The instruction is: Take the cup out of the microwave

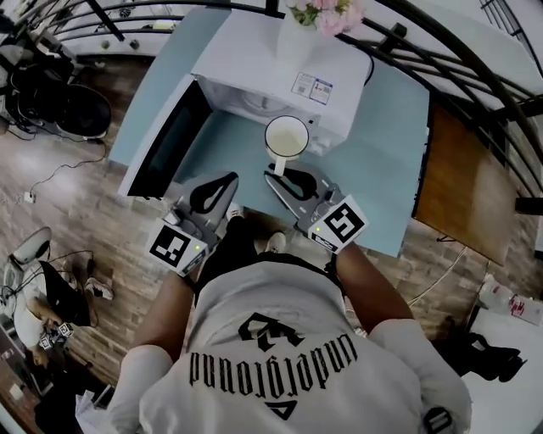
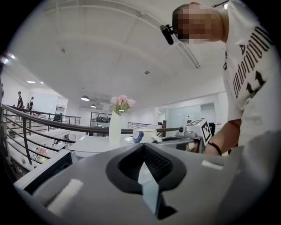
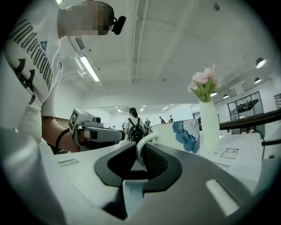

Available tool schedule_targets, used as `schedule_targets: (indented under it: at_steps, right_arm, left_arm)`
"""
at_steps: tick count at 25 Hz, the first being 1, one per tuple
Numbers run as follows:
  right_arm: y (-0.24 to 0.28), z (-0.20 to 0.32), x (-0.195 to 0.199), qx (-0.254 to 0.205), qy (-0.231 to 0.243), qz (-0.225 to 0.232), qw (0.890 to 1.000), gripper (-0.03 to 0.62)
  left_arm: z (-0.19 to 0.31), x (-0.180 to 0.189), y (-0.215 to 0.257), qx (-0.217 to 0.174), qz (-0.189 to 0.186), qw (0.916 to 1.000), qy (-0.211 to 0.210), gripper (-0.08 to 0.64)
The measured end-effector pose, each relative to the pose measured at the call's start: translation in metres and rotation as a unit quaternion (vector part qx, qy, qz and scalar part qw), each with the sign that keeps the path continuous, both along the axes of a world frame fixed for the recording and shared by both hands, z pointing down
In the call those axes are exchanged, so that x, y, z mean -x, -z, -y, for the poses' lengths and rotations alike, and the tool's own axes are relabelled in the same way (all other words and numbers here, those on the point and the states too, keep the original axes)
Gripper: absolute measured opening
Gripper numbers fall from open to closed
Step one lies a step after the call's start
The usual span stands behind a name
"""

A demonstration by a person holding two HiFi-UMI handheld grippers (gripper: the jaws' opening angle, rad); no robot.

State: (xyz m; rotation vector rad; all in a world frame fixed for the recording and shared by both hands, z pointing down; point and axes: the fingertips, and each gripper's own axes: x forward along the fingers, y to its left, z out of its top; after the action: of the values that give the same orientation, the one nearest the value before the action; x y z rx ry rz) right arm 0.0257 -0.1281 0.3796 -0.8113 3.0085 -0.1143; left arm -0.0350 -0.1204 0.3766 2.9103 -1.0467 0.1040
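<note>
The white cup [image 1: 287, 136] with a blue flower print [image 3: 184, 134] hangs in the air in front of the white microwave [image 1: 254, 68], just outside its cavity. My right gripper [image 1: 277, 172] is shut on the cup's handle, and the handle's loop shows between its black pads [image 3: 139, 147]. To the left of it, my left gripper [image 1: 229, 180] is shut with nothing in it [image 2: 142, 147]. In the left gripper view the cup [image 2: 144, 135] is ahead, slightly right. The microwave door [image 1: 165, 140] stands open to the left.
A white vase of pink flowers [image 1: 318, 17] stands on top of the microwave. The microwave sits on a light blue table [image 1: 382, 169]. Black railings curve behind and to the right of the table. Wooden floor with cables and bags lies on the left.
</note>
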Motion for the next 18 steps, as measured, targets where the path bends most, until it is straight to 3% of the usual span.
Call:
schedule_targets:
  at_steps: [13, 18]
  right_arm:
    - [0.064, -0.037, -0.041, -0.04, -0.005, 0.02, 0.999, 0.052]
    - [0.078, -0.053, -0.042, -0.043, -0.007, 0.021, 0.999, 0.052]
  left_arm:
    - [-0.043, -0.028, 0.052, -0.03, 0.004, 0.9995, 0.006, 0.051]
    - [-0.06, -0.02, 0.045, -0.034, 0.041, 0.9986, -0.006, 0.05]
